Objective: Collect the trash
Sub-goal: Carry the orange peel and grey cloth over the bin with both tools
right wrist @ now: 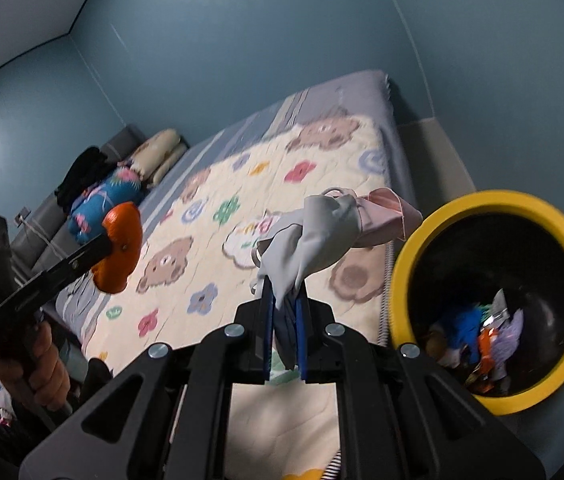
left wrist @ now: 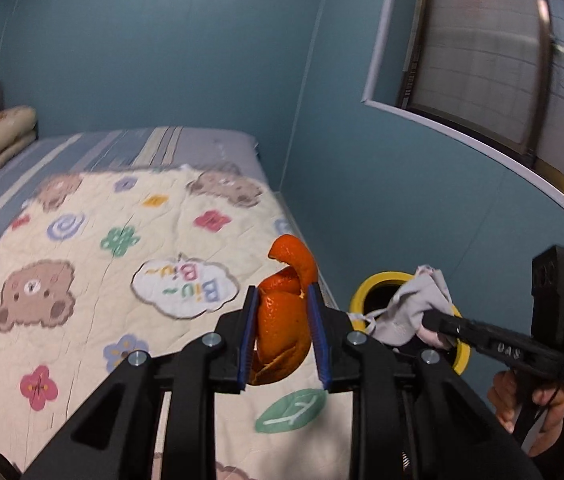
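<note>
The orange peel (left wrist: 282, 320) is clamped between the blue pads of the left gripper (left wrist: 282, 300), raised above the quilt (left wrist: 94, 248) near the bed's right edge. The right gripper (right wrist: 285, 304) is closed on a grey and pink face mask (right wrist: 322, 236), held in the air just beside the rim of the yellow-rimmed bin (right wrist: 494, 204).

The bin stands on the floor against the bed (right wrist: 362, 92), between mattress and blue wall (left wrist: 162, 40). Mixed trash (right wrist: 478, 336) lies at its bottom; individual items are too blurred to identify. In the left wrist view, the mask and right gripper cover most of the bin opening.

Folded bedding (right wrist: 158, 152) and a blue floral pillow (right wrist: 102, 204) lie at the head of the bed. A window (left wrist: 494, 60) is cut off at the frame edge.
</note>
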A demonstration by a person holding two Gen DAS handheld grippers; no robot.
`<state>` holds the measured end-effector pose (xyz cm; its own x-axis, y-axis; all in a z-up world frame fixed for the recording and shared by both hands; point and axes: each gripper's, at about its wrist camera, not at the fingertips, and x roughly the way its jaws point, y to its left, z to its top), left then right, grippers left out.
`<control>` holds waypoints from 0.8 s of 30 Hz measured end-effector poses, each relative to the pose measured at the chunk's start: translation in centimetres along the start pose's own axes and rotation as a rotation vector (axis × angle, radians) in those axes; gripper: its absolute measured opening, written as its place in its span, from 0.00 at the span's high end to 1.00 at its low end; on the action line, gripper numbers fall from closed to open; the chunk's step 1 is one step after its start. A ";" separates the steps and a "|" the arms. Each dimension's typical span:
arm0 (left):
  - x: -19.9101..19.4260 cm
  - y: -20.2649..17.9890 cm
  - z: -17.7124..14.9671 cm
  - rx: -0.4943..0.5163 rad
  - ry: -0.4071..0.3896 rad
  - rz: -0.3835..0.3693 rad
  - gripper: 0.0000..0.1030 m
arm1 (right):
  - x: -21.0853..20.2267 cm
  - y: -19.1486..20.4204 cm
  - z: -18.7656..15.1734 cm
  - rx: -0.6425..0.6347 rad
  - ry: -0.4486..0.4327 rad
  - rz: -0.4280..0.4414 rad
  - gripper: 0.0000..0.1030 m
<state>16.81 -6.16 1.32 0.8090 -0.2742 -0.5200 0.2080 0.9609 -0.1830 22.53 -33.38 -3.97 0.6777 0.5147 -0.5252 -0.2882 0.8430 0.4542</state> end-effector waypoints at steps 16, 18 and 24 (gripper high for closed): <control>1.6 -9.5 1.6 0.180 -0.050 -0.059 0.77 | -6.6 -5.6 2.8 0.018 -0.180 -0.123 0.91; 2.0 -10.4 1.7 0.194 -0.048 -0.068 0.77 | -6.9 -6.3 3.0 0.021 -0.188 -0.136 0.91; 4.0 -12.8 1.9 0.229 -0.048 -0.077 0.77 | -7.2 -8.0 3.3 0.011 -0.208 -0.199 0.91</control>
<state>18.42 -19.43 3.19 0.8101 -0.3501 -0.4703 0.3851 0.9226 -0.0234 22.18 -44.36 -1.49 0.8449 0.2954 -0.4460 -0.1294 0.9218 0.3655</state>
